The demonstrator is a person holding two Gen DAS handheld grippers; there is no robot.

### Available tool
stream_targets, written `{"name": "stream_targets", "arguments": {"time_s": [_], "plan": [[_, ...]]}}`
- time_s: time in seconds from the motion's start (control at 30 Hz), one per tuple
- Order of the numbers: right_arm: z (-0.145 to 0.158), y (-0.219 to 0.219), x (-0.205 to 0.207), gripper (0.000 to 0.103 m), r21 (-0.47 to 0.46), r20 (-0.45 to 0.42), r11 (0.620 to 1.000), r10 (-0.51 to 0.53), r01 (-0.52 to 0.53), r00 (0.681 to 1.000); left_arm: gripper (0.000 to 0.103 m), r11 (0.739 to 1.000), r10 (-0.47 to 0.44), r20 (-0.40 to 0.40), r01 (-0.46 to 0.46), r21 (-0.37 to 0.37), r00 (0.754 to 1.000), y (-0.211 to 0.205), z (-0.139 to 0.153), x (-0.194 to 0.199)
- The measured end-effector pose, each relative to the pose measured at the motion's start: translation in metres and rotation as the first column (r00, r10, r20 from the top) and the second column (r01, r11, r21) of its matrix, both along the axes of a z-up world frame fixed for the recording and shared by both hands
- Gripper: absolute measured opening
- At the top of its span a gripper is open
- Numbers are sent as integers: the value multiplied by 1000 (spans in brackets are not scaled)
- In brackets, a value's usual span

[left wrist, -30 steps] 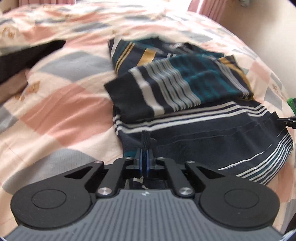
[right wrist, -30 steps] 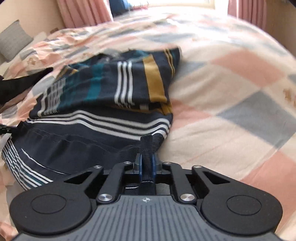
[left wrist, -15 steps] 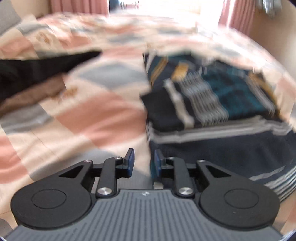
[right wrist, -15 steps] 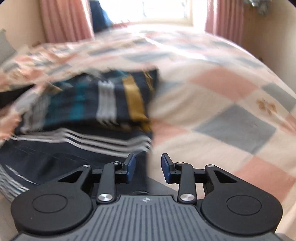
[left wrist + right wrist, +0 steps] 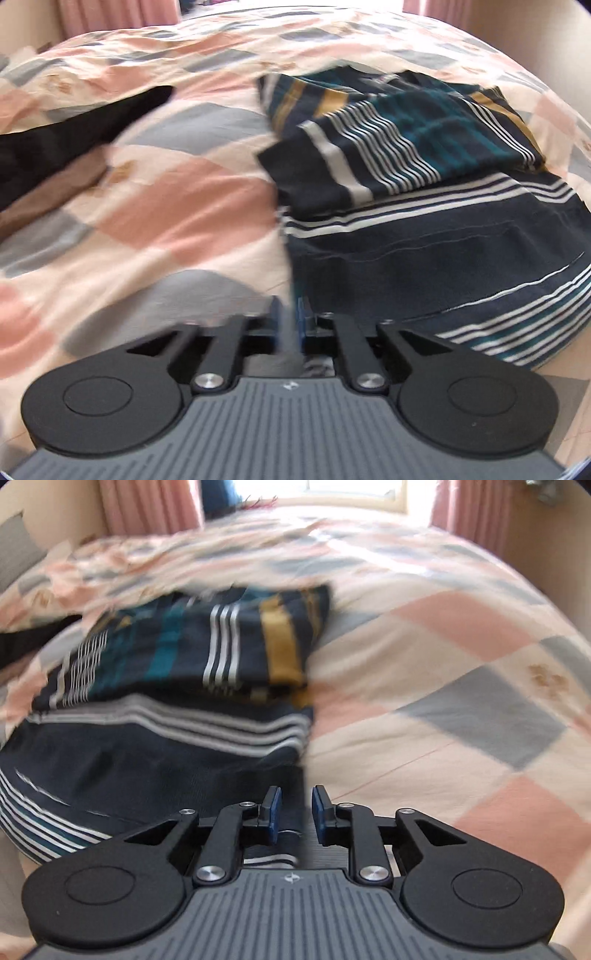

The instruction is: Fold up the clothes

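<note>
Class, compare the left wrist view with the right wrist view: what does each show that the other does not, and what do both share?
Only the left wrist view shows the brown garment under the black garment, and the left gripper with a narrow gap. Only the right wrist view shows the window, pink curtains and the open right gripper. Both show the folded striped shirt on the checked bedspread.

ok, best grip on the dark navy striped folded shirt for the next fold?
Probably the two near corners of the dark navy striped folded shirt, approached low from the near side. That edge lies flat and reachable on the checked quilt; the left gripper and right gripper already straddle it, one corner each.
</note>
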State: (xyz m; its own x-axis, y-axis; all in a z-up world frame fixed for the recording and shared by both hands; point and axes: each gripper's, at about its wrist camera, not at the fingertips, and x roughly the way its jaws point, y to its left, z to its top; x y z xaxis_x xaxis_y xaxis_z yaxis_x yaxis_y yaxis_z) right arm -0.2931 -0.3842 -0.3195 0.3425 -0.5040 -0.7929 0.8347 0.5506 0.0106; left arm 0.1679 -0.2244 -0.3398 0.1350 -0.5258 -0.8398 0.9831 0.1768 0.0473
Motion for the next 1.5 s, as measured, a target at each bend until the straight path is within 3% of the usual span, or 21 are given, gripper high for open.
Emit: {"name": "stream_targets", "arguments": {"time_s": [0.03, 0.1, 0.17, 0.2, 0.23, 0.3, 0.33, 0.43, 0.53, 0.6, 0.63, 0.7, 0.8, 0.87, 1.0, 1.17, 1.23, 1.3, 1.33, 1.5], "plan": [[8, 5, -3, 30, -16, -1, 1000, -5, 5, 1000, 9, 999, -34, 37, 34, 4, 999, 6, 6, -5], [17, 28, -1, 49, -55, -82, 992, 112, -117, 990, 18, 987, -161, 146, 159, 22, 976, 19, 18, -24], [12, 56, 5, 50, -71, -201, 959, 257, -276, 945, 31, 950, -313, 251, 308, 59, 916, 37, 22, -49], [10, 70, 8, 53, -72, -260, 933, 325, -354, 909, 34, 921, -388, 309, 380, 90, 868, 46, 18, -60], [1, 85, 8, 56, -86, -328, 898, 383, -431, 864, 35, 885, -461, 369, 447, 130, 807, 55, 11, -71], [-17, 114, 8, 68, -96, -460, 811, 478, -577, 749, 36, 803, -583, 473, 556, 214, 660, 71, -5, -87], [-28, 126, 7, 69, -96, -513, 765, 510, -637, 690, 36, 763, -626, 519, 596, 252, 583, 78, -17, -91], [-62, 146, 3, 69, -129, -689, 641, 491, -757, 533, 39, 636, -709, 623, 680, 364, 330, 95, -51, -101], [-86, 156, 0, 70, -174, -801, 511, 424, -842, 423, 51, 533, -709, 695, 733, 422, 115, 107, -79, -102], [-100, 159, -2, 73, -184, -858, 427, 369, -885, 356, 53, 489, -689, 725, 739, 464, 1, 111, -96, -101], [-104, 158, -2, 73, -184, -871, 406, 354, -895, 339, 53, 476, -683, 730, 741, 474, -28, 112, -100, -100], [-109, 154, -3, 73, -194, -883, 380, 334, -905, 330, 58, 464, -674, 737, 745, 480, -55, 113, -105, -98], [-113, 145, -1, 70, -191, -892, 341, 332, -920, 308, 71, 461, -657, 751, 757, 463, -60, 109, -107, -93], [-113, 137, 3, 65, -192, -892, 315, 338, -929, 299, 71, 443, -665, 745, 770, 459, -62, 102, -104, -89], [-112, 126, 12, 62, -191, -892, 273, 351, -943, 283, 59, 411, -678, 730, 782, 469, -81, 92, -103, -84], [-121, 123, 10, 57, -167, -897, 214, 373, -962, 238, 59, 409, -670, 739, 792, 453, -77, 93, -112, -81], [-120, 120, 11, 51, -154, -890, 213, 395, -965, 229, 57, 407, -684, 727, 796, 449, -61, 89, -112, -81], [-118, 116, 14, 44, -140, -886, 210, 410, -968, 217, 41, 397, -717, 696, 797, 456, -41, 85, -107, -81], [-118, 115, 15, 44, -139, -887, 206, 410, -969, 214, 39, 391, -726, 686, 797, 460, -40, 85, -104, -82], [-118, 120, 20, 48, -123, -891, 224, 405, -967, 207, 45, 393, -724, 689, 792, 467, -47, 93, -98, -94]]}}
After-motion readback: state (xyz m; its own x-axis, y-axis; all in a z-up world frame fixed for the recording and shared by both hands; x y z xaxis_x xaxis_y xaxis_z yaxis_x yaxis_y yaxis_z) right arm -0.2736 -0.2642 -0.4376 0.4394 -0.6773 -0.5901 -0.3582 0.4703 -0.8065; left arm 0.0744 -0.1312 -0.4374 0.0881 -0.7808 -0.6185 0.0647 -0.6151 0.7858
